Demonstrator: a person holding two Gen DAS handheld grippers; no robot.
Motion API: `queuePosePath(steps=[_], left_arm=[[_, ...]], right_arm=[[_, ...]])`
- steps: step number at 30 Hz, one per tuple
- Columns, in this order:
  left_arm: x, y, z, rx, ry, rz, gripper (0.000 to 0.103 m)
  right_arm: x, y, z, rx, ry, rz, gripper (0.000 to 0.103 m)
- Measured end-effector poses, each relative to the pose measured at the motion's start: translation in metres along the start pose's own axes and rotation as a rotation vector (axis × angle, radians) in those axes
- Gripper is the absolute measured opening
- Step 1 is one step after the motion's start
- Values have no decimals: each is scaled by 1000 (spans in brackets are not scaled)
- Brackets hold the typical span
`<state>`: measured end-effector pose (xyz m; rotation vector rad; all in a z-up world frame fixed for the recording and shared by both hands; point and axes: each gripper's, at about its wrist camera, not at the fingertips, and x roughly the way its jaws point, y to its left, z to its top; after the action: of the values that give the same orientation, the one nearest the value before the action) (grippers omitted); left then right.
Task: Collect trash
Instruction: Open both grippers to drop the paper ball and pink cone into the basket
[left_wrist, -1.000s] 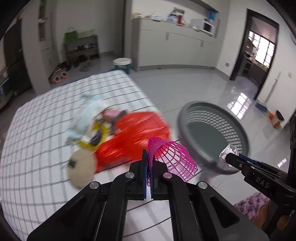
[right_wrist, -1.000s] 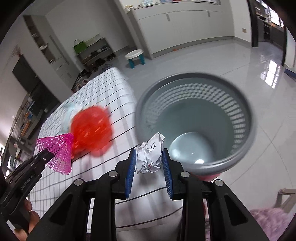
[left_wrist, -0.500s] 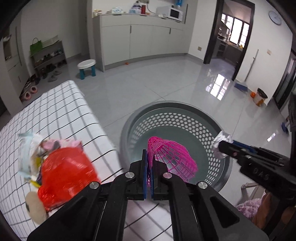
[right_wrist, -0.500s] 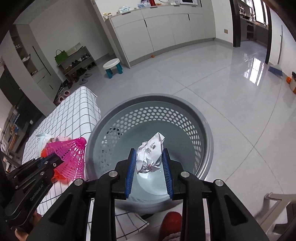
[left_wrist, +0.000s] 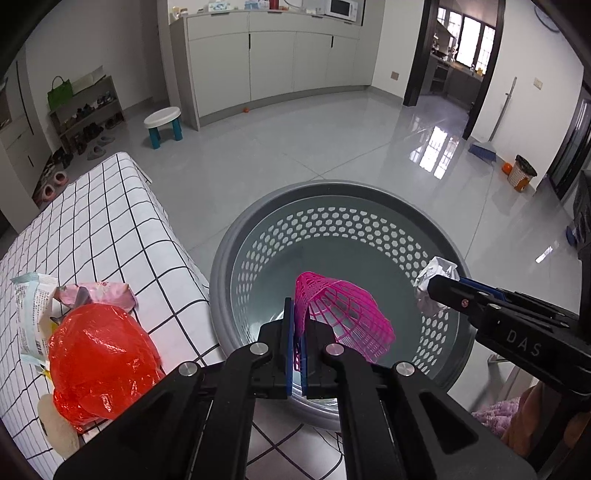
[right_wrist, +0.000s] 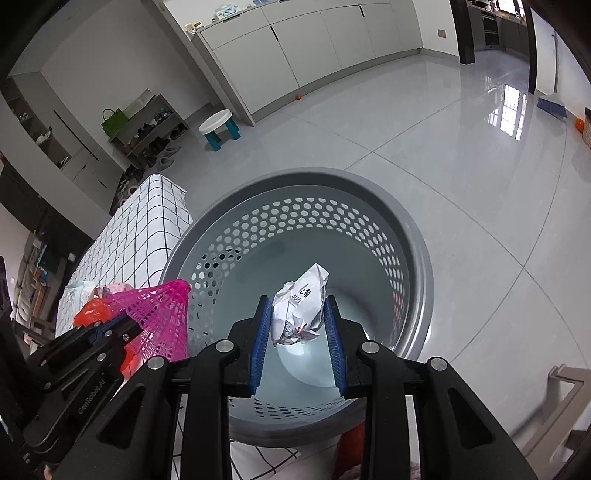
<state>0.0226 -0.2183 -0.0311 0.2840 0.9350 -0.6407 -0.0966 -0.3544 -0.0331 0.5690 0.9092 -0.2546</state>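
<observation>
Both grippers hang over the mouth of the grey perforated basket (left_wrist: 332, 192), which stands on the floor just beside the checked tablecloth (left_wrist: 103, 221), and the reason for that position seems plain: each carries a piece of trash, held where a release would drop it straight inside. The left gripper (left_wrist: 295, 339) is clamped on the edge of a pink mesh cup (left_wrist: 343, 314), its blue pads pressed nearly together with only the thin plastic rim between them, so the cup juts forward and to the right of the fingertips, over the basket floor. The right gripper (right_wrist: 298, 325) grips a crumpled silver wrapper (right_wrist: 301, 306) across its middle, the jaws set wider because the wad is bulkier; the wrapper sits squarely between the pads and over the middle of the basket. The basket looks empty, though the glossy bottom makes this hard to confirm. More trash lies on the cloth, well apart from either claw: a red plastic bag (left_wrist: 99, 358) with a printed packet (left_wrist: 31, 314) and a pink wrapper (left_wrist: 107, 291) touching it.
</observation>
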Motion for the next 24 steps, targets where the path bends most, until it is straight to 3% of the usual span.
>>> queuePosePath(steps=[9,14,18,23,24], left_arm=[[1,5,-2,-18,18,11,5],[0,9,-3,-32,28,23,8],[0,12,-4,-40,33,28,9],[-3,11,-6,-39,31,31,19],[-4,11,-6,-39,30,33,25]], right_arm=[[-4,0,0,9,-17,0,33],[-9,-2,-2,14,-43,-4,49],[-11,-4,-1,21,-50,-1,52],[-14,-4,0,24,-65,4,58],[-15,-4,0,25,-71,5,59]])
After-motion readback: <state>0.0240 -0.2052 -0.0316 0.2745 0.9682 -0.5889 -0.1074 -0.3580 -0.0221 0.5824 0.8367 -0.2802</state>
